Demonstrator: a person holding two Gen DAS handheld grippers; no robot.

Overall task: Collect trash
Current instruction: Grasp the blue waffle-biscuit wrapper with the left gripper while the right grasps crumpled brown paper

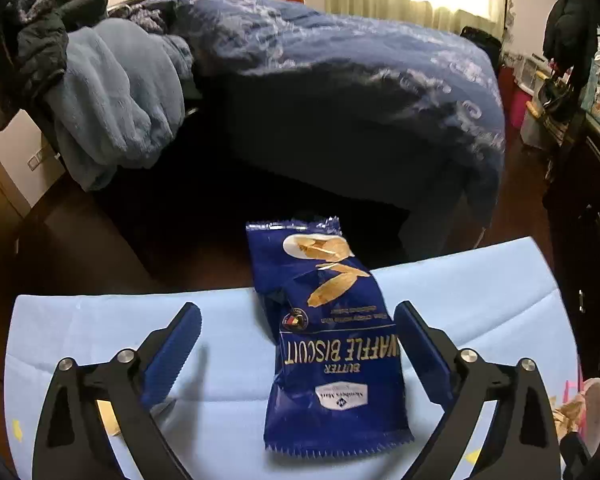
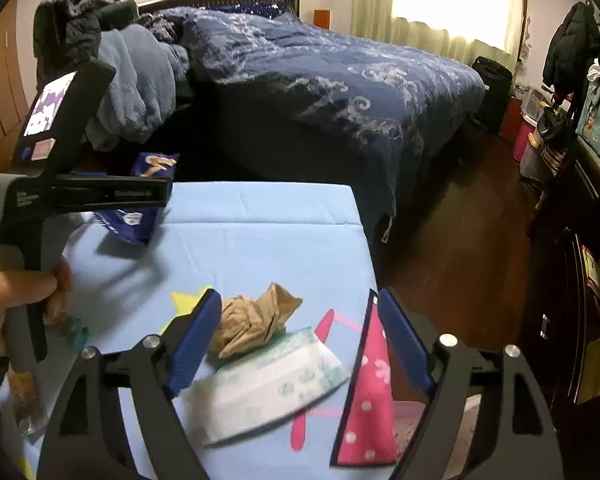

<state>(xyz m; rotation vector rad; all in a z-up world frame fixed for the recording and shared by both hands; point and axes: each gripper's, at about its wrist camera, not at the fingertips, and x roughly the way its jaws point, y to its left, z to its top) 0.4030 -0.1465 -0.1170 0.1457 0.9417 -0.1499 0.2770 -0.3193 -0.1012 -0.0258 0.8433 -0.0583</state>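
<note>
Biscuit wrapper (image 1: 328, 344) lies between wide-open left gripper (image 1: 298, 340); right gripper (image 2: 298, 334) gapes over crumpled paper (image 2: 256, 322).

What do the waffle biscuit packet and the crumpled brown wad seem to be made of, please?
The waffle biscuit packet looks like glossy printed plastic film: it has shiny creases and serrated sealed ends. The crumpled brown wad looks like matte kraft paper, possibly a bag or napkin: it holds sharp, dull folds.

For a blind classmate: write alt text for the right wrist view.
The open right gripper hovers over a crumpled brown paper wad and a white-green tissue packet on a light-blue cloth surface.
</note>
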